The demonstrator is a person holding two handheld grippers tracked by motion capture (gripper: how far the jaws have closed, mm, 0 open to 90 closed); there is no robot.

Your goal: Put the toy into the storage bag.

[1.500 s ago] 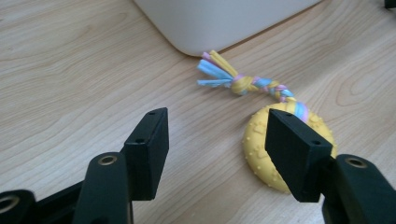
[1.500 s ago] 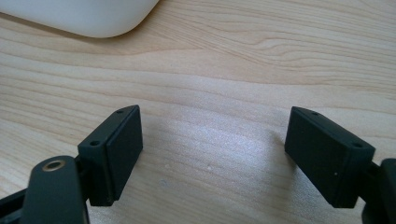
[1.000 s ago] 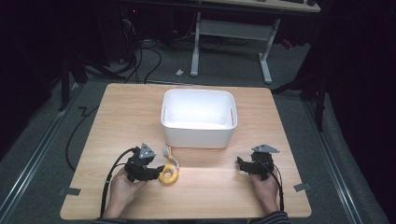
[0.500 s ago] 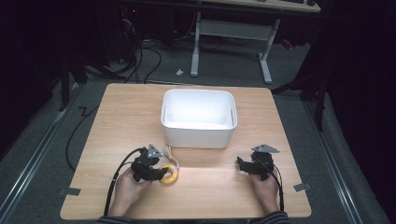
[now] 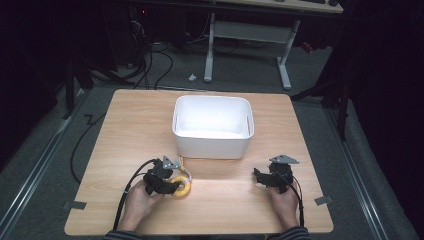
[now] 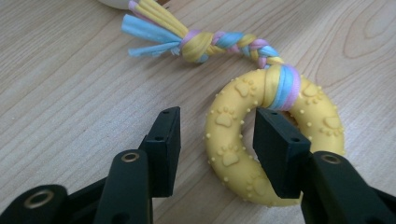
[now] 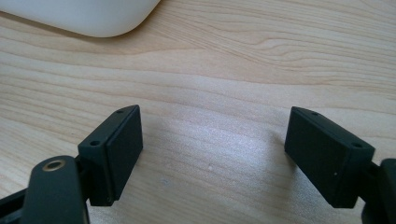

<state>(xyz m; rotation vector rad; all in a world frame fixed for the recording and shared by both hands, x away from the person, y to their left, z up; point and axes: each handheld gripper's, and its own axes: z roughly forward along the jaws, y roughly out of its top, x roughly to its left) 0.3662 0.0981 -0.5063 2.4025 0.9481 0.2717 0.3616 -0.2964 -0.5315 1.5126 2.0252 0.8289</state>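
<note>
Left hand-held gripper (image 6: 215, 140), jaws just closing astride one side of the yellow ring toy (image 6: 273, 140) near the counter's (image 5: 125, 130) front edge, pads not yet pressing; right hand-held gripper (image 7: 212, 154) wide open, empty.

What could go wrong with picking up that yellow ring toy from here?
The left gripper has just been closing around one side of the ring, with one of its fingers in the hole; the knobbly rubber may slip out. The braided rope lies toward the white bin and could catch its rim.
</note>
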